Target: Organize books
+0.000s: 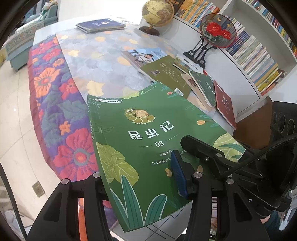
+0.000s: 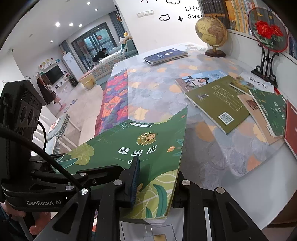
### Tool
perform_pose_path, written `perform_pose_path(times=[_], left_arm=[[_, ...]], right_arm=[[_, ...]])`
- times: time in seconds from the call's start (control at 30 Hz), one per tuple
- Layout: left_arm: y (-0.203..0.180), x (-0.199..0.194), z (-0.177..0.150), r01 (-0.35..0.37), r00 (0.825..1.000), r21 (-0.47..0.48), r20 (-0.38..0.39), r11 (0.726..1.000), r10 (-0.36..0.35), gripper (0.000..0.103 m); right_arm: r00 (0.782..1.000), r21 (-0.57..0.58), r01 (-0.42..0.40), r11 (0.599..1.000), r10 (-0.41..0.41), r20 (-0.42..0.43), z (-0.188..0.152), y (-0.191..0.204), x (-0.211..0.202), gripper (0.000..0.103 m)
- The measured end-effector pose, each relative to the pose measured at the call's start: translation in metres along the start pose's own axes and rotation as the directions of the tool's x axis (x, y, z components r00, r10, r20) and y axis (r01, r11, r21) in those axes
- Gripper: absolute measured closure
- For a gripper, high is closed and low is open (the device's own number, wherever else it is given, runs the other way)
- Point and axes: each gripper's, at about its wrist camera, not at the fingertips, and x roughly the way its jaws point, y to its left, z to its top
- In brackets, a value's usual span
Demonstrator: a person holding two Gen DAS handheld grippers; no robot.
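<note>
Left wrist view: the left gripper (image 1: pixel 141 187) clamps the green book (image 1: pixel 148 148), scattered books (image 1: pixel 185 74) at two o'clock. Right wrist view: the right gripper (image 2: pixel 154 185) pinches the same cover; keep both hands level, moving together.

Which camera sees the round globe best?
The right wrist view: the tan globe on its dark wooden stand shows whole, base included, on the flowery table. The left wrist view shows the globe too, but the picture's top edge cuts it off.
</note>
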Motion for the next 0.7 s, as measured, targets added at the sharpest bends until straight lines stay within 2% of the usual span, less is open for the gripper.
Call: perform_pose_path(times=[0.17,0.37,0.53,0.7], left_arm=[[0.002,-0.015,0.01,0.058,0.998,-0.037,0.009,0.998,-0.058,0.055],[0.0,-0.034,0.028,0.055,0.997,0.009,0.051,0.998,-0.055,0.055],[0.019,-0.037,0.053,0.075,0.996,0.038,0.043,0.996,-0.076,0.055],[0.047,-0.033,0.085,0.111,0.994,0.093,0.014,0.989,-0.113,0.055]], right_arm=[[0.999,-0.014,0.008,1.0,-0.008,0.044,0.011,0.007,-0.014,0.078],[0.994,-0.024,0.008,1.0,-0.005,0.106,0.031,0.018,-0.028,0.078],[0.993,-0.016,0.021,1.0,-0.019,0.121,0.049,0.027,-0.021,0.078],[0.989,0.011,0.072,0.997,-0.073,0.128,0.072,0.043,-0.001,0.078]])
